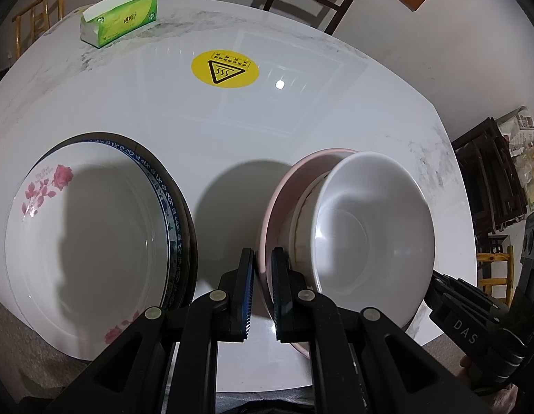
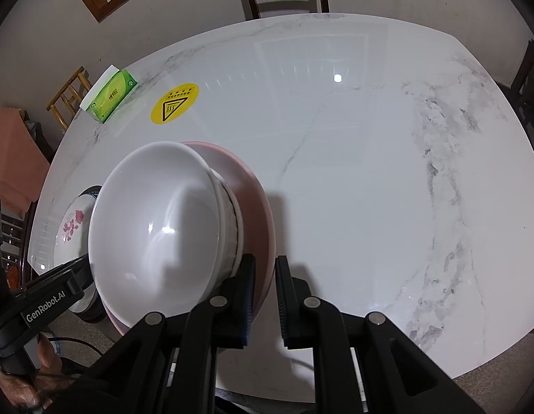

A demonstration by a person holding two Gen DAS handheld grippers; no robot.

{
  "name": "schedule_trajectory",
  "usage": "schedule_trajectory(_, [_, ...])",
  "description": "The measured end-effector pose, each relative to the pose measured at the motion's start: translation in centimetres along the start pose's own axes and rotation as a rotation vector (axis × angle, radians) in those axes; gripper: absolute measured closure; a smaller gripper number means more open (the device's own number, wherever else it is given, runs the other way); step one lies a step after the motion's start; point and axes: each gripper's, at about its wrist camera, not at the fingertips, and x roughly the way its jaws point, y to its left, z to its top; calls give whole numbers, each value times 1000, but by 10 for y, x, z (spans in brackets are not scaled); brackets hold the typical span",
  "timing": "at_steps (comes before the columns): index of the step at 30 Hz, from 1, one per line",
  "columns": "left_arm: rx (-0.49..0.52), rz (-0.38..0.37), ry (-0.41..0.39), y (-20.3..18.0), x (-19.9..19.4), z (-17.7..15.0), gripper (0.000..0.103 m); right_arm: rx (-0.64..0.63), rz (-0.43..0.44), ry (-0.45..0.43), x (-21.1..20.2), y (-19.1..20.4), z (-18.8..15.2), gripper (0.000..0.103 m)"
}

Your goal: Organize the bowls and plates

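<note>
Left wrist view: left gripper [image 1: 263, 276] is clenched on the near-left rim of the pink plate [image 1: 284, 186], which carries a stack of bowls [image 1: 370, 227] just right of the pads; a pile of three plates [image 1: 94, 241], rose one on top, sits to its left on the table [image 1: 232, 131], so the step looks like a two-handed carry of the bowl stack. Right wrist view: right gripper [image 2: 265, 286] is clamped on the same plate's opposite rim, three nested bowls to its left, exact count uncertain; next calls for a level, matched lift.
</note>
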Motion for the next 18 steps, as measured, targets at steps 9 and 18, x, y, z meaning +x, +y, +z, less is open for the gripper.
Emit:
schedule_trajectory(9, [7, 2, -15, -1, -9, 1, 97, -19, -5, -12, -9, 6, 2, 91])
schedule_trajectory(18, [6, 5, -33, 4, -23, 2, 97, -39, 2, -18, -17, 17, 4, 91])
